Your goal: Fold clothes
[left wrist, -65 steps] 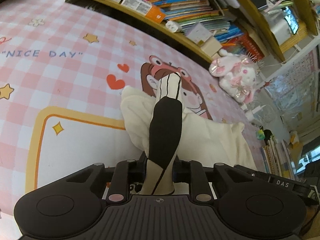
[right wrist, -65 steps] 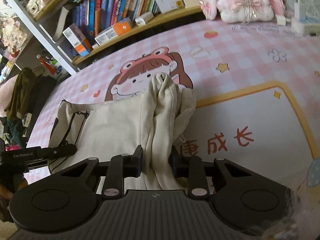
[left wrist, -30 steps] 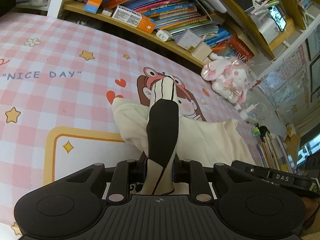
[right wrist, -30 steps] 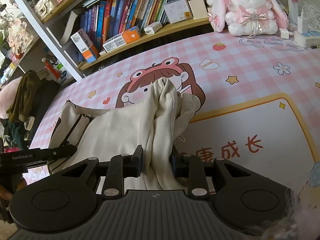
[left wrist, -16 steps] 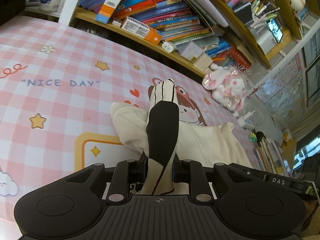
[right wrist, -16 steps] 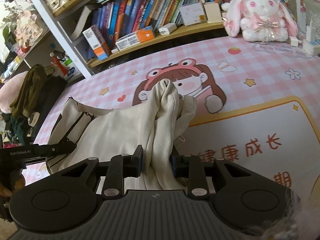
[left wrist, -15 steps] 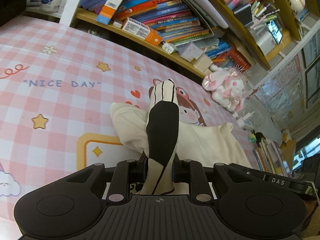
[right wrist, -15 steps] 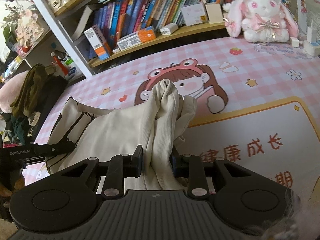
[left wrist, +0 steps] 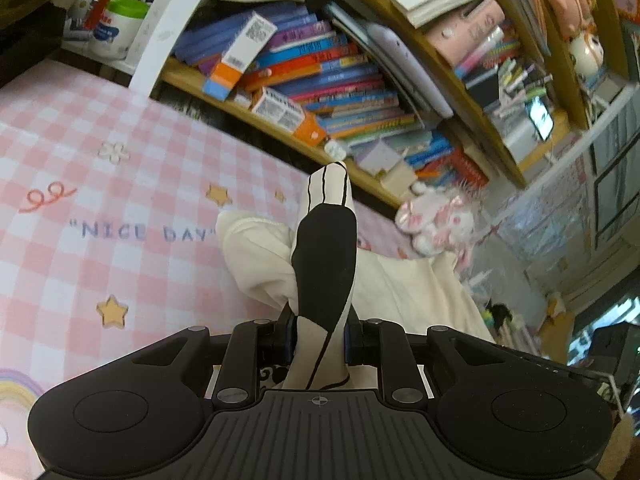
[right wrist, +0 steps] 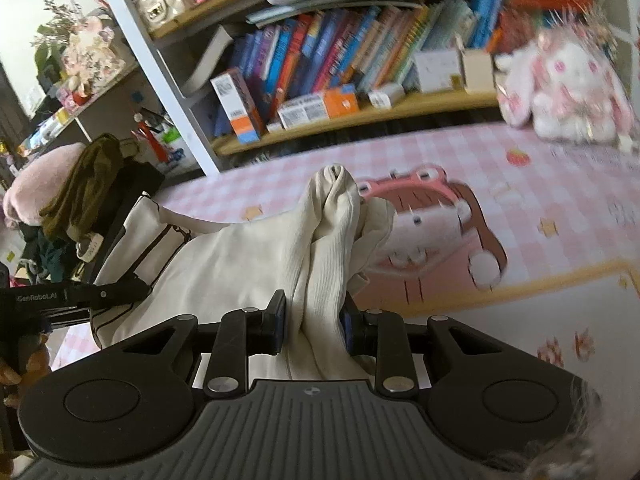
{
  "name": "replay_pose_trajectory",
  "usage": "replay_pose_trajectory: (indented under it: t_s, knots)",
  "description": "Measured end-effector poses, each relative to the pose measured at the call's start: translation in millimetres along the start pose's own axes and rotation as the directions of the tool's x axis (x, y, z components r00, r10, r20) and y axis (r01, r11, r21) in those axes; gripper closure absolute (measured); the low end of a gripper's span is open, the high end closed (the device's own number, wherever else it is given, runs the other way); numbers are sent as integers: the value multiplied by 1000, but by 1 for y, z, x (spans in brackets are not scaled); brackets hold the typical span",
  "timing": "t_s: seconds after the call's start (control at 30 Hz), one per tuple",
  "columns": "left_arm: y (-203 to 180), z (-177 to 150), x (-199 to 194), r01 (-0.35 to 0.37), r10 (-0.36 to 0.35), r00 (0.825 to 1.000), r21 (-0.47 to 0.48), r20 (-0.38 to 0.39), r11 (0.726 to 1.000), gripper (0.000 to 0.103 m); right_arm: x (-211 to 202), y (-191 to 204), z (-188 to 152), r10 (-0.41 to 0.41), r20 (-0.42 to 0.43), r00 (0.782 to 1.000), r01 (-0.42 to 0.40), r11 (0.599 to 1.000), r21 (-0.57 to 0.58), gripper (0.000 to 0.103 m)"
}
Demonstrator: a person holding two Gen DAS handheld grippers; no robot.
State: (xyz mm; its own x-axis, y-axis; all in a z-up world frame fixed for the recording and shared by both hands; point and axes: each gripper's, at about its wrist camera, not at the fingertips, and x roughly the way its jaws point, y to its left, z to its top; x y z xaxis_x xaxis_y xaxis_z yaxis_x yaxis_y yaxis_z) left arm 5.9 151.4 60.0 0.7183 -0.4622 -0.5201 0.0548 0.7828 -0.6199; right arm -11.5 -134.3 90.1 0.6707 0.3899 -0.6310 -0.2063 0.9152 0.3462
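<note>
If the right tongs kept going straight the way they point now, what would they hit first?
Probably the pink mat, near its frog-hat girl print; the shelf lies beyond. They already pinch the cream garment. Depth is unclear.

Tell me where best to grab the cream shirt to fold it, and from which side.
Judging by the pictures, grip the cream shirt at two spots along one edge, coming in from the near side. The left gripper pinches the black-printed part and the right gripper a bunched ribbed fold, jaws shut on both, so the cloth hangs spread between them over the pink mat.
</note>
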Motion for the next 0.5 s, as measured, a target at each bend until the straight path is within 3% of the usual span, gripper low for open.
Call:
replay_pose_trajectory:
  t_s: [0.5]
  knots:
    - [9, 74, 70, -6, 8, 999, -37, 48, 999, 84, 60, -27, 92, 38, 18, 999, -37, 997, -72, 79]
